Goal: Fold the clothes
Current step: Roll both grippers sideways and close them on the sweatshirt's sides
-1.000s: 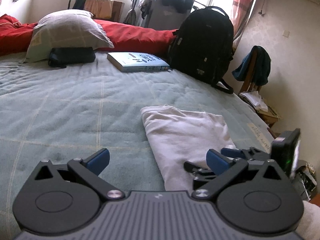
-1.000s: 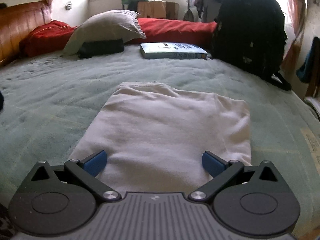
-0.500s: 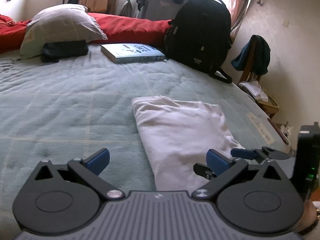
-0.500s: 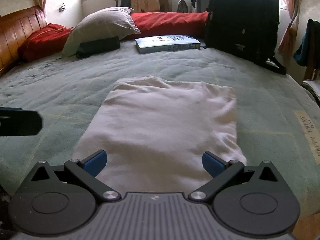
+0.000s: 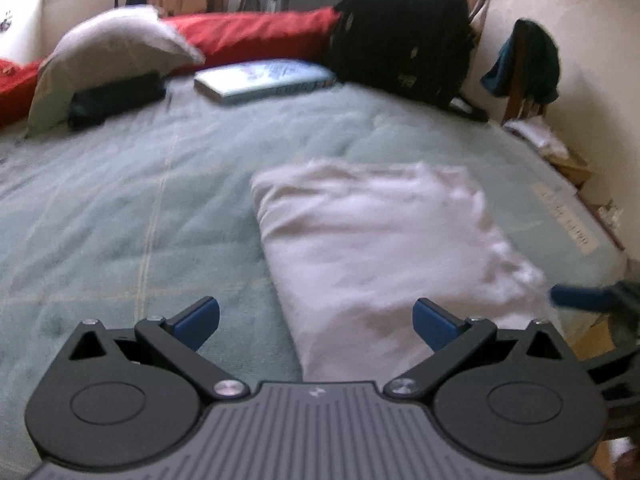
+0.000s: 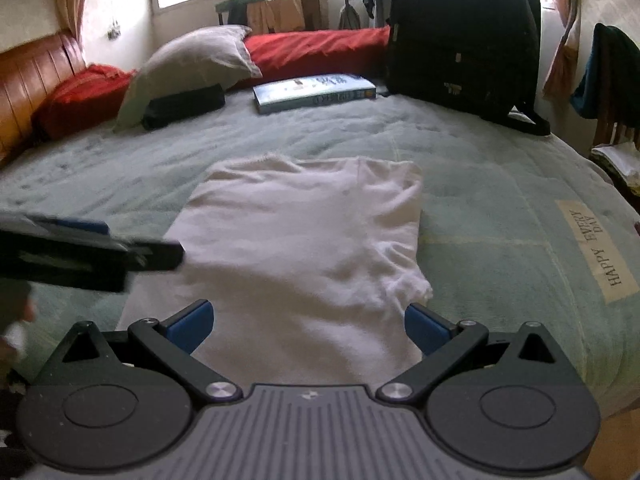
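Observation:
A folded white garment [image 6: 304,248] lies flat on the green bedspread [image 6: 500,184]; it also shows in the left wrist view [image 5: 384,248]. My left gripper [image 5: 316,322] is open and empty, above the garment's near left edge. My right gripper [image 6: 308,326] is open and empty, over the garment's near end. The left gripper also shows at the left in the right wrist view [image 6: 92,248]. One blue fingertip [image 5: 580,298] of the right gripper shows at the right edge in the left wrist view.
A book [image 6: 316,92], a black backpack [image 6: 460,40], a grey pillow [image 6: 192,68] on a black pouch [image 6: 184,106] and red bedding [image 6: 316,50] lie at the far side. A chair with clothes [image 5: 524,68] stands right of the bed.
Both grippers have pulled back and risen from the garment, staying open. The garment lies as before. The left gripper has come further into the right wrist view.

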